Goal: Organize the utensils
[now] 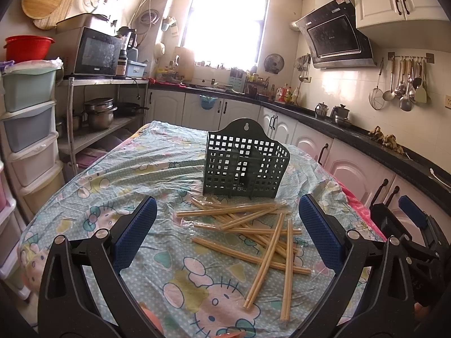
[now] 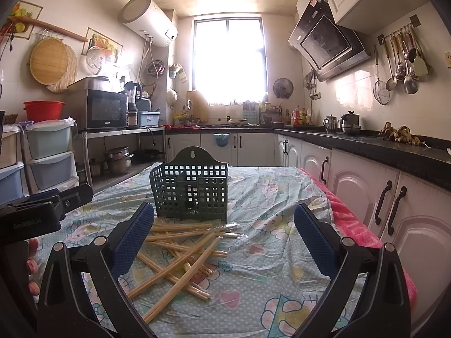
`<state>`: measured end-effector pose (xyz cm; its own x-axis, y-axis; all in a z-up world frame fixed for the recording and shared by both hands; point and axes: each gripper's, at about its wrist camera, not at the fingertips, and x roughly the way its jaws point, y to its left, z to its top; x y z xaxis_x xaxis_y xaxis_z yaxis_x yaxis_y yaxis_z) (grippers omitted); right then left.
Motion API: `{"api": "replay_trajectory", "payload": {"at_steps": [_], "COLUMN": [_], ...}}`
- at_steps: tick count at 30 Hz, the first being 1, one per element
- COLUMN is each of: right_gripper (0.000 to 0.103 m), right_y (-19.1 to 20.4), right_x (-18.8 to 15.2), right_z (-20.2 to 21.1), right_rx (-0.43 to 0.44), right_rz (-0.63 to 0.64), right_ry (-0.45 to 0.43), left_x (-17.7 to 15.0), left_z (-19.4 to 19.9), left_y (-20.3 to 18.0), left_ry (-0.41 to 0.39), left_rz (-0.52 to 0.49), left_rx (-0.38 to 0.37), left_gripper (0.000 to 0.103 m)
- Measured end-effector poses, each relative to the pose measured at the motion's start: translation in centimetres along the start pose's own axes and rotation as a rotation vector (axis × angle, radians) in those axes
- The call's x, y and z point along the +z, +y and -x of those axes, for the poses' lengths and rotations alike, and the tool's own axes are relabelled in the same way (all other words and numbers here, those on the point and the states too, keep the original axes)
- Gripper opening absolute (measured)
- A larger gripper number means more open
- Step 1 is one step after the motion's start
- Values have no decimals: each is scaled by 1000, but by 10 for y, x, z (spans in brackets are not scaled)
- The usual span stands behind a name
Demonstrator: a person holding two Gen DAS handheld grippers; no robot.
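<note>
A dark green perforated utensil basket (image 1: 245,163) (image 2: 191,190) stands upright on the table, with nothing visible inside it. In front of it lies a loose pile of several bamboo chopsticks (image 1: 253,233) (image 2: 180,250), crossing one another. My left gripper (image 1: 228,231) hovers open just above and in front of the pile, its blue pads wide apart. In its own view my right gripper (image 2: 224,233) is open too, with the pile under its left finger (image 2: 132,239). The right gripper also shows at the right edge of the left wrist view (image 1: 406,225).
A cartoon-print cloth under clear plastic covers the table (image 2: 282,267). Over the right table edge hangs a pink towel (image 2: 352,225), beside white cabinets (image 2: 366,191). Plastic drawers (image 1: 28,140) and a pot shelf stand to the left. A hand's fingers (image 2: 32,276) show at far left.
</note>
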<state>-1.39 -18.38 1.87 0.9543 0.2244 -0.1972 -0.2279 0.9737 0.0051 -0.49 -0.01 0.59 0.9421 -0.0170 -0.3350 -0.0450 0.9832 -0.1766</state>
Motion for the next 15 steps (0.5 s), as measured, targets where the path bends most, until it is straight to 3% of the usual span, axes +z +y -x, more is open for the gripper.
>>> {"api": "replay_trajectory", "payload": {"at_steps": [15], "right_gripper": [97], "right_y": [12], "right_x": [6], "right_z": [-10], "right_rx": [78], "right_rz": [61], "right_ry": [29], "left_x": [4], "left_z": [-11], "left_y": [20], "left_ry": [23], "left_rz": [45], "left_rx": [26], "left_gripper": [93]}}
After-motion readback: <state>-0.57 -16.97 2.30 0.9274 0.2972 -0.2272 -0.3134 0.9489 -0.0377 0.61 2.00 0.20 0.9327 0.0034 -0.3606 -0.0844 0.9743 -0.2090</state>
